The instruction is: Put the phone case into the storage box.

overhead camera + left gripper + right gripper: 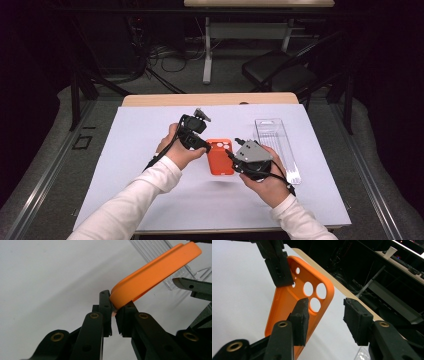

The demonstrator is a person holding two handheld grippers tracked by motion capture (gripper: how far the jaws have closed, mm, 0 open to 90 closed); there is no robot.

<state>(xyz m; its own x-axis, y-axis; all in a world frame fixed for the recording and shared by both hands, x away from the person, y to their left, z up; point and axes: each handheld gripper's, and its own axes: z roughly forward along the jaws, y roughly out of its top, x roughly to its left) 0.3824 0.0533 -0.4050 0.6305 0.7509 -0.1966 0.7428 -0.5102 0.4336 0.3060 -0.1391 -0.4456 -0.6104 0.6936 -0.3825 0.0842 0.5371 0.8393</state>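
Left claw (pixel 113 312) pinches the orange phone case (pixel 155 275) by its rim, right claw (pixel 325 320) gaping around it — that thin edge hold could slip.

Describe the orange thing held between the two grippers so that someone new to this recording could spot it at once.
On the white sheet covering the table, look to the middle, between the person's two hands. There the left gripper pinches the edge of an orange phone case with round camera holes near one corner. It is the sole brightly coloured item; the clear plastic package beside it is see-through.
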